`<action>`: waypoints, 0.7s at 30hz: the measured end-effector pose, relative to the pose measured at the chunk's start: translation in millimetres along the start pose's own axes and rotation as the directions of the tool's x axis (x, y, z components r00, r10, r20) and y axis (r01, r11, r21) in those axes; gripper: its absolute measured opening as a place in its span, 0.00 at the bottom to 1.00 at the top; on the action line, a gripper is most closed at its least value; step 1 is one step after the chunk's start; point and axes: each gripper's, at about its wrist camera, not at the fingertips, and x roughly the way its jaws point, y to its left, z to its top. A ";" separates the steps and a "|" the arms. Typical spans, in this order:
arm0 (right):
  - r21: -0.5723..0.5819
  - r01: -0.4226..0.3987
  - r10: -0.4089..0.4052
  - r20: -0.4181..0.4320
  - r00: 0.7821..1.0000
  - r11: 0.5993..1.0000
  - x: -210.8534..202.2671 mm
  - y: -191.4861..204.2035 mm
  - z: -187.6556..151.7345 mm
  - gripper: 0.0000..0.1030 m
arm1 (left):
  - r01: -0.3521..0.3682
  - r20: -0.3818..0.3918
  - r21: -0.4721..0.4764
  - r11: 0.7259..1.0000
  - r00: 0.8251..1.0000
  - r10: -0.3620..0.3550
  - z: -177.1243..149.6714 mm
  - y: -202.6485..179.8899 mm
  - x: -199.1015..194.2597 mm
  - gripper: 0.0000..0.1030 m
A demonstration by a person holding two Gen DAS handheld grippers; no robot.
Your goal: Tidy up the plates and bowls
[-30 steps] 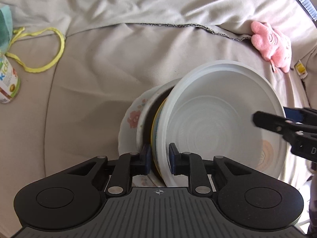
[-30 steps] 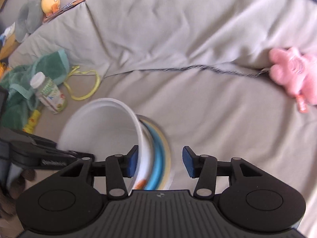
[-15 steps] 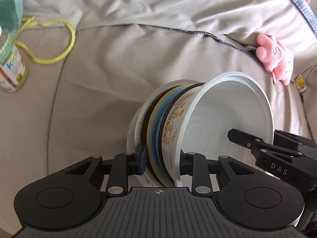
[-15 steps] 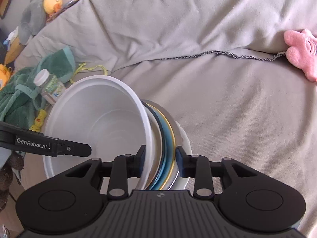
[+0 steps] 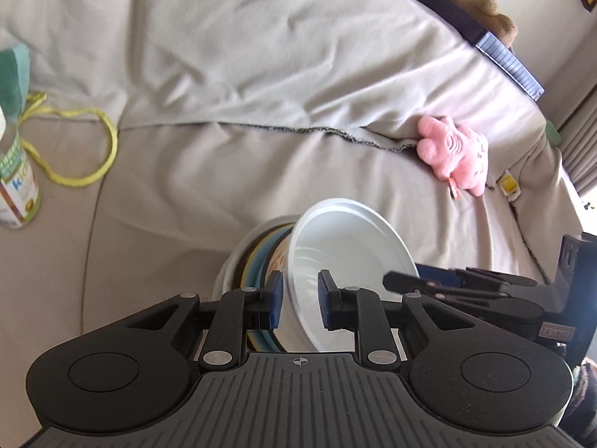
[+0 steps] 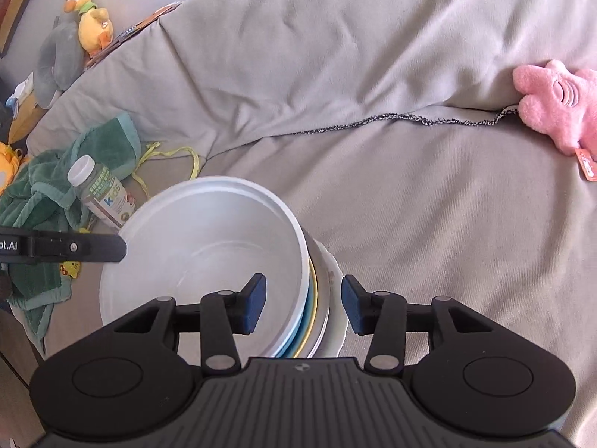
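Sprawling across both views is a beige-covered sofa, its cover creased and a dark frayed seam running between backrest and seat. On the seat, at about six o'clock in each view, a stack of plates stands on edge with a white bowl nested against it, mouth open toward the left side of the right wrist view.

The right gripper straddles the bowl's rim and the plates together; its jaws are opening, and its blue pads stand clear of the dishes on both sides, so nothing is pinched. The left gripper straddles the bowl's wall alone (the plates sit just outside its left pad); its jaws are closing, yet a gap shows on each side of the wall, so it is not gripping yet.

A green towel lies crumpled at nine o'clock in the right wrist view, a small labelled bottle resting against it, a yellow cord looped nearby. A pink plush toy is tucked into the seam at two o'clock in the left wrist view. A yellow duck toy perches at eleven o'clock in the right wrist view.
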 end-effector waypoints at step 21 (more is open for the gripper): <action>-0.018 0.109 -0.098 0.304 0.948 0.994 -30.1 25.4 -58.5 0.59 | -0.161 0.280 0.040 0.986 0.949 0.144 -68.1 -8.7 3.9 0.22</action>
